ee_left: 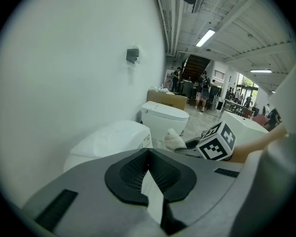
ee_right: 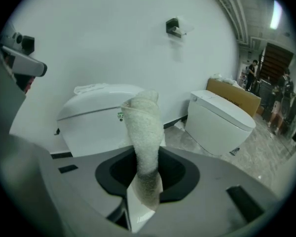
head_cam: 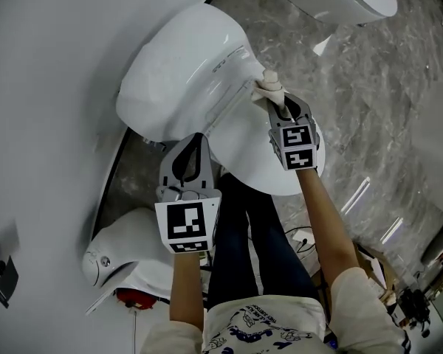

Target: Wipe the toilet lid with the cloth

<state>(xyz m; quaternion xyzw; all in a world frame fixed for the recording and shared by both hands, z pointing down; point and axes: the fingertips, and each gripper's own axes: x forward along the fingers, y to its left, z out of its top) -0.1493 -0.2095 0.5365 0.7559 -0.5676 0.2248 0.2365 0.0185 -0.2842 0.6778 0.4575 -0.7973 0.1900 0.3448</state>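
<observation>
White terry cloth (ee_right: 144, 132) is pinched between the 2 jaws of the right gripper (ee_right: 145, 184), and a rolled end is seen standing up out of them in the right gripper view. In the head view the right gripper (head_cam: 275, 103) is held over the far right edge of the lid (head_cam: 240, 144). There the cloth (head_cam: 269, 85) is placed at the seam where the lid meets the back of the toilet (head_cam: 181, 68). Whether the cloth presses on the surface cannot be told. The lid is down.

The left gripper (head_cam: 197, 137) is held over the near left part of the lid, well apart from the cloth. In its own view its jaws (ee_left: 153, 194) are shown brought together with nothing between them. The cloth (ee_left: 173, 139) and the marker cube of the right gripper (ee_left: 216, 142) are seen ahead of it to the right.

A white wall (head_cam: 52, 87) is found left of the toilet, and a small dark fitting (ee_right: 173, 26) is mounted on it. Grey marble floor (head_cam: 369, 109) is seen to the right. Another toilet (ee_right: 221, 118) stands further along the wall. A white unit (head_cam: 122, 260) with a red part lies on the floor at lower left. Several people (ee_left: 203, 85) are visible far off in the hall.
</observation>
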